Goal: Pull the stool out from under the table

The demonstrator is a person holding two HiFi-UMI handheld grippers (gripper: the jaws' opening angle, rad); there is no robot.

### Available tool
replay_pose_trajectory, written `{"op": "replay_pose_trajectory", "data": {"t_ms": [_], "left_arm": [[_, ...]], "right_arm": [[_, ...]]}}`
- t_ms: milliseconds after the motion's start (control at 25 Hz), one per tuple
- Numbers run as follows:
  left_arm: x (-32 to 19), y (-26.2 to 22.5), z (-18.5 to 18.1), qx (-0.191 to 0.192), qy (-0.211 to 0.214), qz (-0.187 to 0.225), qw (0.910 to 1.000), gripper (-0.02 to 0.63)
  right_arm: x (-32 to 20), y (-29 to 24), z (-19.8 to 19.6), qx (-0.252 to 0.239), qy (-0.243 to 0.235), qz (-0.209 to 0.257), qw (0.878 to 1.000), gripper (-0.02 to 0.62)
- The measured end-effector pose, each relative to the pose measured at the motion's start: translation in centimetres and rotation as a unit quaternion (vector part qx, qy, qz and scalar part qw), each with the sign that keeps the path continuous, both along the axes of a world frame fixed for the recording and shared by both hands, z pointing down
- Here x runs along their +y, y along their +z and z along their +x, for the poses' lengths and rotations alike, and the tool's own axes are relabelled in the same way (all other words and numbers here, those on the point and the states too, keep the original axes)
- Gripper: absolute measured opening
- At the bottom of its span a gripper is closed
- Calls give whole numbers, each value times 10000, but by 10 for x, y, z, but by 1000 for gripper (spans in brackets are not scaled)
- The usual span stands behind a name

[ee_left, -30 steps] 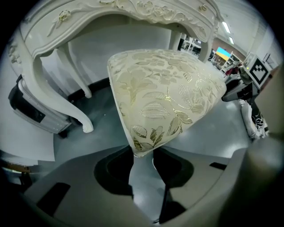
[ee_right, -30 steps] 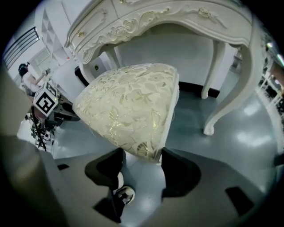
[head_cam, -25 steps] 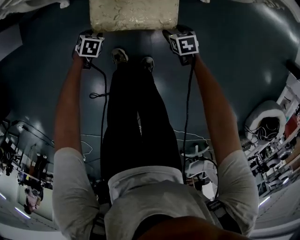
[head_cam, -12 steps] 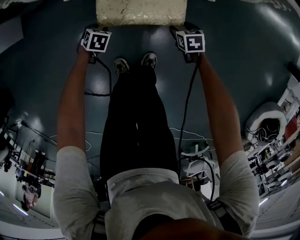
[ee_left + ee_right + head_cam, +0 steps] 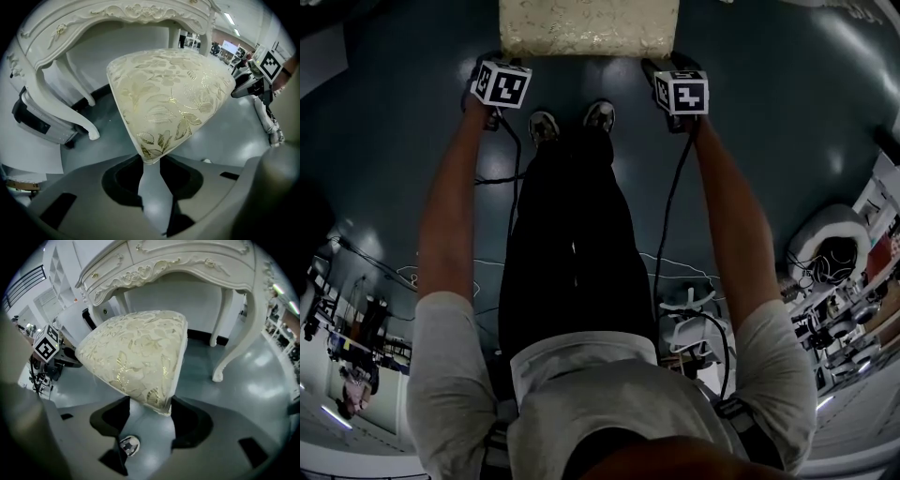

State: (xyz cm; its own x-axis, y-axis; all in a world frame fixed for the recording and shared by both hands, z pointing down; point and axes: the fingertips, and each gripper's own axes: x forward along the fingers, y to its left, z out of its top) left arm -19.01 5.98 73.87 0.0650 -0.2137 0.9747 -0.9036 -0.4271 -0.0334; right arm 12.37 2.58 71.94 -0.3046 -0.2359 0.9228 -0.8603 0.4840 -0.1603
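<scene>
Left gripper (image 5: 151,169), whose jaws have just been closing, pinches the stool (image 5: 168,89) at its near left corner. Right gripper (image 5: 149,412) clamps the near right corner, jaws wide. The seat is padded cream brocade with gold leaves and rounded corners. It stands on the glossy grey-blue floor (image 5: 262,380), in front of the carved white table (image 5: 187,258).

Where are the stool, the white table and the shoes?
stool (image 5: 136,352): right gripper view, middle of its flowered cushion.
white table (image 5: 187,262): right gripper view, carved front edge.
shoes (image 5: 600,114): head view, top of one shoe.
</scene>
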Motion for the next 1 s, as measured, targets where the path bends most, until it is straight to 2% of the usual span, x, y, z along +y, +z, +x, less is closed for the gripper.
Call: {"op": "replay_pose_trajectory", "data": {"t_ms": [320,520,760,880,1000], "left_arm": [[30,10,-17,29,-65,-48,10000,115],[42,8,-10,-11,8,-217,9998,114],[56,6,-1,17,-111,-193,9998,114],[57,4,-5,-23,-1,-262,9997,114],[79,10,-7,-13,98,-330,9994,114]], "right_arm": [[37,8,-14,95,-31,-247,9996,282],[47,9,-9,115,57,-296,9995,282],[60,6,0,161,71,-325,9993,282],[62,5,-4,194,62,-345,9992,281],[80,9,-7,254,44,-370,9990,281]]}}
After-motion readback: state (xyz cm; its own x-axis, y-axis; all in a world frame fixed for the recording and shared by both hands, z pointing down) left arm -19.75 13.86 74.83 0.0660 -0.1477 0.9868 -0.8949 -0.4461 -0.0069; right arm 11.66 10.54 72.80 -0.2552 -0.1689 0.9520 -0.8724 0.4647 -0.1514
